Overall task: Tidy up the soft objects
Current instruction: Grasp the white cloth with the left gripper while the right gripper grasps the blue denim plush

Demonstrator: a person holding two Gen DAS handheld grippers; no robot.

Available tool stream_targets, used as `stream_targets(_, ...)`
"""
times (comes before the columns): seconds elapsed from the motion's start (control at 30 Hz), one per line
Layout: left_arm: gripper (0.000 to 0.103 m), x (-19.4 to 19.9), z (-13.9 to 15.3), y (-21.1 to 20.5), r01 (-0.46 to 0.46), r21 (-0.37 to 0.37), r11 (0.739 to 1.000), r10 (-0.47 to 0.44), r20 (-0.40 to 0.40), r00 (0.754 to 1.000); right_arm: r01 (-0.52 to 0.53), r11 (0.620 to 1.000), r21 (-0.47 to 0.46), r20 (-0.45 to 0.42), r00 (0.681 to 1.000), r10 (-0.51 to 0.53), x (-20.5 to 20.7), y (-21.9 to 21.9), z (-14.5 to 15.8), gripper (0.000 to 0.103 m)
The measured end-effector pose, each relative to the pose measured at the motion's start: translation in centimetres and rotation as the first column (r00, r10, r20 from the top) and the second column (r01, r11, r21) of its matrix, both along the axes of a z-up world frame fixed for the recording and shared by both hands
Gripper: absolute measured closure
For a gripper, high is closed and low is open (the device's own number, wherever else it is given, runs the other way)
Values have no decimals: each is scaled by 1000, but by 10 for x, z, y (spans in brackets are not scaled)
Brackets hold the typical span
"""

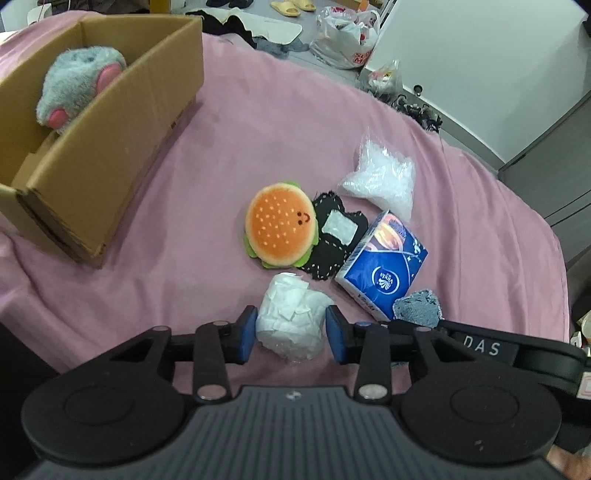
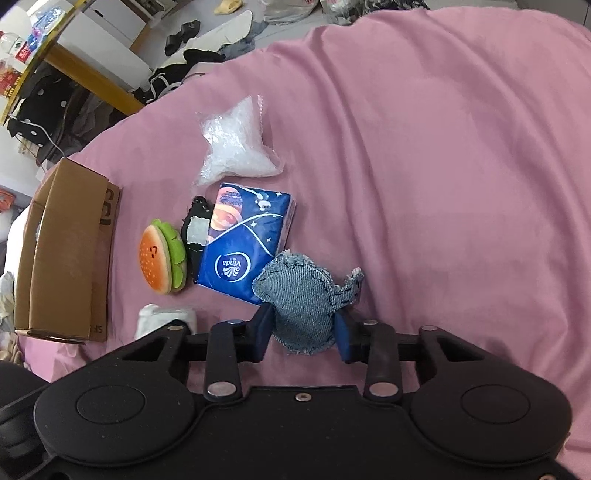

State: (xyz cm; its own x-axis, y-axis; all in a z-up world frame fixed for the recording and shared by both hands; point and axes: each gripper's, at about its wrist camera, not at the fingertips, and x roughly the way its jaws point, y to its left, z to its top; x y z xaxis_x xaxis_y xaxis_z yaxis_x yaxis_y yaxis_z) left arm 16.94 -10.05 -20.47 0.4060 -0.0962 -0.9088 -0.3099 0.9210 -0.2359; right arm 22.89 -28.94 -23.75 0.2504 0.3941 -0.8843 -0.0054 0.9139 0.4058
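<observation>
In the left wrist view, a white wad (image 1: 291, 317) on the pink sheet (image 1: 221, 155) is bracketed by the left gripper (image 1: 291, 332), its pads at the wad's sides. A cardboard box (image 1: 110, 147) holding a grey plush (image 1: 79, 86) is seen upper left; slippers (image 1: 291, 6) and bags litter the floor.

In the right wrist view, a denim pouch (image 2: 303, 306) is pinched by the right gripper (image 2: 304, 326) beside a blue tissue pack (image 2: 245, 243).
</observation>
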Motion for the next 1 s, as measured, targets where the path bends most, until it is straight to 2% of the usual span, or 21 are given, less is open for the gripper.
stream_targets(0.07,64,-2,8,2,2,-1,1000,-2,17,1000,3,1000,-3,16,1000,-3,-3,0,5,75)
stream_targets(0.27,64,-15,36,9,6,14,1000,-7,85,996,27,999,38,73,997,-30,-14,-4,23,75)
stream_targets(0.63,64,-41,71,26,-5,61,998,-5,163,987,54,997,62,188,980,-65,-30,-6,53,75)
stream_targets(0.87,64,-52,93,36,-18,86,996,-2,218,976,44,992,122,315,946,-80,-39,-10,77,75)
stream_targets(1.0,64,-57,102,42,-27,99,995,2,245,969,28,990,135,353,933,-74,-42,-9,84,75)
